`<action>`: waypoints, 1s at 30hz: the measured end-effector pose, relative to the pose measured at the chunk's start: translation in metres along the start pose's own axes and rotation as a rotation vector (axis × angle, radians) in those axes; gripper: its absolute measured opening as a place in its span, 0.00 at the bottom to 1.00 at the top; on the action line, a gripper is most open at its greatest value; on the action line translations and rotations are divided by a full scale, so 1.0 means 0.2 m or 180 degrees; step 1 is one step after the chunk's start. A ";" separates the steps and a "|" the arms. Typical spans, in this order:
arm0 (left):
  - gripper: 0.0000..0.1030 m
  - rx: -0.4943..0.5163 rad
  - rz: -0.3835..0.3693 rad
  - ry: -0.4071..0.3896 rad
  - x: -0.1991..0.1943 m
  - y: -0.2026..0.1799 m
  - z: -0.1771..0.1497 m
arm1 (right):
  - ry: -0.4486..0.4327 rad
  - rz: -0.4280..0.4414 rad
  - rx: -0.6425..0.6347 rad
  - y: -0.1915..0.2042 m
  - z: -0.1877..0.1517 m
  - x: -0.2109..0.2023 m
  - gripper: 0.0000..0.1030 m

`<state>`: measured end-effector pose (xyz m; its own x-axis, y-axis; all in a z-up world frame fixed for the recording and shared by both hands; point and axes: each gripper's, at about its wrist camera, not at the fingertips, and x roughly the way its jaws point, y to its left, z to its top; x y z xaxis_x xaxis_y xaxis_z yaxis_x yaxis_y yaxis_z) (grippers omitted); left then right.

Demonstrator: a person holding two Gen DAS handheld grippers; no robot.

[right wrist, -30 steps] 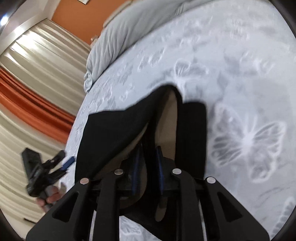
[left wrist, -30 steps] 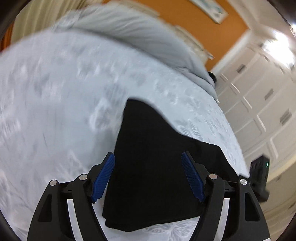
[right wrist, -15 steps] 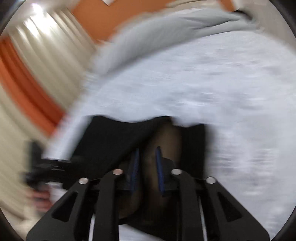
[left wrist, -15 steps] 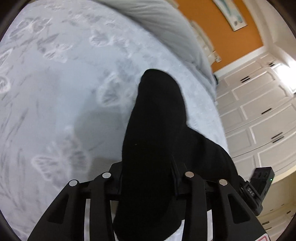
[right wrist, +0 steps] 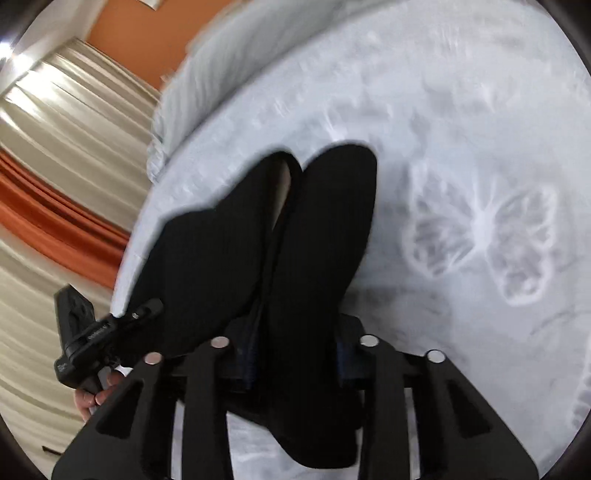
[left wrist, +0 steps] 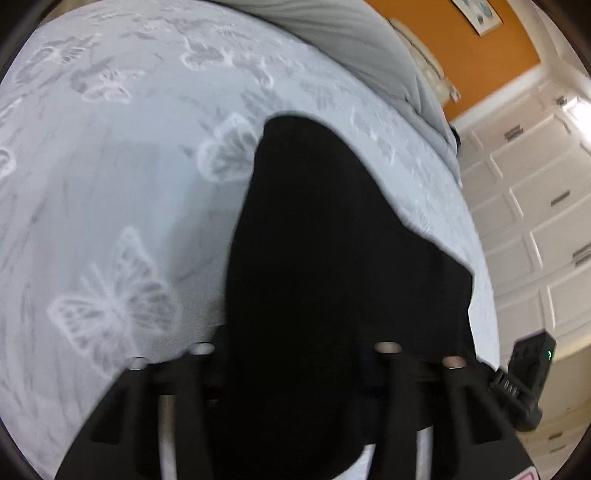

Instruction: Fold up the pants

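A: Black knit pants (left wrist: 325, 266), bunched lengthwise, near edge of the pale grey butterfly-print bed cover (left wrist: 110, 184). Both ends pinched up, middle sagging onto the bed.

B: Left gripper (left wrist: 295, 369) state?

A: Closing right now, fabric fills the gap between its fingers. Pads hidden under cloth in the left wrist view, but the wad looks squeezed. I'd call it gripped.

B: Right gripper (right wrist: 295, 354)?

A: Narrow gap, blue pads either side of a thick fold of the pants (right wrist: 295, 258). Clamped on it. Tan lining or inner side shows in a slit near the far tip of the fold.

B: Other gripper visible there?

A: Yes, lower left in the right wrist view, person's hand (right wrist: 92, 395) under it, at the other end of the garment by the bed edge. Striped curtains (right wrist: 55, 147) behind.

B: Progress?

A: Judgement: partway. Pants already look doubled into a narrow strip, legs together. Not a neat stack yet, edges rumpled, one end lifted off the cover. Left: bring one end over the other, lay flat, smooth out, let go.

B: Anything else in frame?

A: Grey quilted duvet (left wrist: 351, 33) at the far side of the bed, orange wall, white panelled cupboards (left wrist: 535, 221). Nothing in the way.
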<state>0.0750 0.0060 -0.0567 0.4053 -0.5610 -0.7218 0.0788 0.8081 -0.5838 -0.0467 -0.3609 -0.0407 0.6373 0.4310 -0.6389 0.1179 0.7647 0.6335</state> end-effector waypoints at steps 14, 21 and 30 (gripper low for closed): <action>0.51 -0.0015 0.0225 -0.0045 -0.50 0.13 -0.21 | -0.0303 -0.0043 -0.0440 0.20 -0.13 -0.42 0.77; 0.73 0.0984 0.0837 -0.1037 -0.68 -0.20 -0.27 | 0.0411 -0.0191 -0.0561 0.29 -0.15 0.00 0.79; 0.74 0.1333 0.1052 -0.0783 -0.43 -0.34 -0.33 | 0.0400 -0.0279 -0.0778 0.39 -0.21 0.10 0.16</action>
<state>-0.0257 -0.0118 0.0203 0.6652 -0.2494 -0.7038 0.2450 0.9633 -0.1098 -0.0570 -0.2731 -0.0217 0.5316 0.4025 -0.7452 -0.0285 0.8879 0.4592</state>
